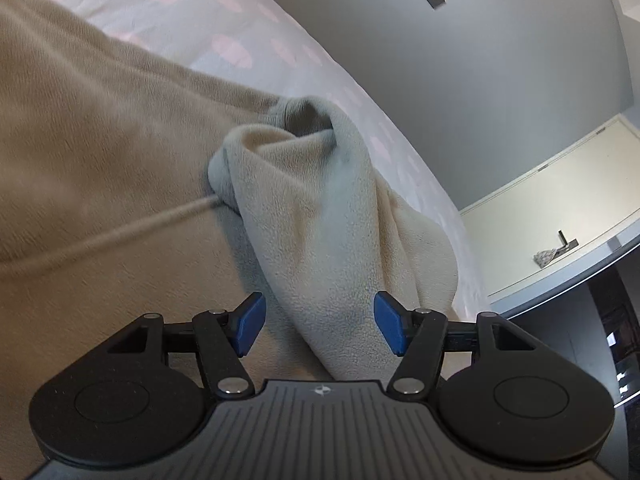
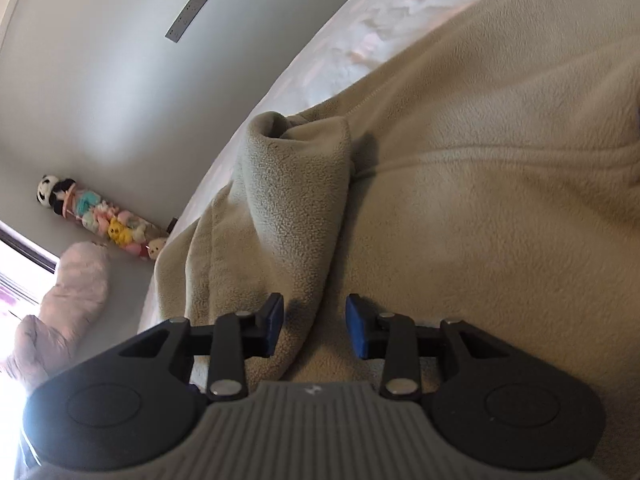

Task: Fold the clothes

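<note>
Between my left tongs (image 1: 318, 328) the blue pads stand well apart, and a cream fleece sleeve (image 1: 320, 208) runs up from the gap without being pinched by either pad; nothing is held. My right tongs (image 2: 314, 326) are parted more narrowly, with the other sleeve (image 2: 296, 208) lying just inside the left pad, loose as well. Each sleeve sits folded inward over the body of the beige fleece garment (image 2: 500, 184), its cuff (image 1: 304, 118) puckered open at the far end. The garment is spread flat on the bed, over a pale sheet with pink blotches (image 1: 232, 48). I judge the sleeve folds done or nearly so, though both lie rumpled rather than smooth. Left to do, as I see it: fold the body over itself. Beyond the bed, a row of plush toys (image 2: 100, 220) lines the wall.
</note>
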Motion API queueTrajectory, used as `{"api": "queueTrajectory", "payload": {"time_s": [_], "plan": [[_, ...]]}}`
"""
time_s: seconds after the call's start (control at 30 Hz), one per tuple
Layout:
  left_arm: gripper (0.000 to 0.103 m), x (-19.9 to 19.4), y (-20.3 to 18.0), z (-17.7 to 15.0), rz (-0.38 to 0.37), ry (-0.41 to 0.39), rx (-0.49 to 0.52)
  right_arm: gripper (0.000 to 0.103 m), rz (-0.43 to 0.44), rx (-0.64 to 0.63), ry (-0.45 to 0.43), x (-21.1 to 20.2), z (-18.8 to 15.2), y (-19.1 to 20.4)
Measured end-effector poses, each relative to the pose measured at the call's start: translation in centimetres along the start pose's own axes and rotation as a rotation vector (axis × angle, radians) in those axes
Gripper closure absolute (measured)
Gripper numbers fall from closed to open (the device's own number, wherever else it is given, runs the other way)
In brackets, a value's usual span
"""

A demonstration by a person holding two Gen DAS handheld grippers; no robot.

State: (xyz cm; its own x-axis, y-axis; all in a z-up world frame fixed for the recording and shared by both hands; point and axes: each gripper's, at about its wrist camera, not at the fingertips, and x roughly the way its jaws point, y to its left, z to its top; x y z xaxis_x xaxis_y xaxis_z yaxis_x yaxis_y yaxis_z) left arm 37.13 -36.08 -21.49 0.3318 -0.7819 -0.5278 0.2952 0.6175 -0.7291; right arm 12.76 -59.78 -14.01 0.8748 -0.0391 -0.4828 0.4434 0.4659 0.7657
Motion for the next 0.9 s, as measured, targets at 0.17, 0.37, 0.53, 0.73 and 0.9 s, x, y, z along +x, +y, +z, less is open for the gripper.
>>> {"api": "queueTrajectory", "payload": {"time_s": [0.17, 0.37, 0.53, 0.73, 0.9], "plan": [[0.045, 2.3, 0.0, -0.1, 0.008, 0.018, -0.009, 0.092, 0.033, 0.028, 0.011, 1.1, 0.4, 0.0], [0.095, 1.0, 0.1, 0.3, -0.078, 0.001, -0.012, 0.095, 0.089, -0.018, -0.031, -1.1, 0.9, 2.3], [0.097, -1.9, -0.3, 0.6, -0.133, -0.021, -0.032, 0.095, 0.138, -0.033, -0.058, -4.2, 1.1, 4.6], [0.097, -2.7, 0.8, -0.3, -0.140, -0.014, -0.026, 0.095, 0.112, -0.028, -0.041, -5.8, -1.0, 3.7], [0.097, -0.4, 2.4, -1.3, -0.079, 0.040, 0.021, 0.095, 0.023, 0.003, 0.001, -3.5, -2.5, 0.4]]}}
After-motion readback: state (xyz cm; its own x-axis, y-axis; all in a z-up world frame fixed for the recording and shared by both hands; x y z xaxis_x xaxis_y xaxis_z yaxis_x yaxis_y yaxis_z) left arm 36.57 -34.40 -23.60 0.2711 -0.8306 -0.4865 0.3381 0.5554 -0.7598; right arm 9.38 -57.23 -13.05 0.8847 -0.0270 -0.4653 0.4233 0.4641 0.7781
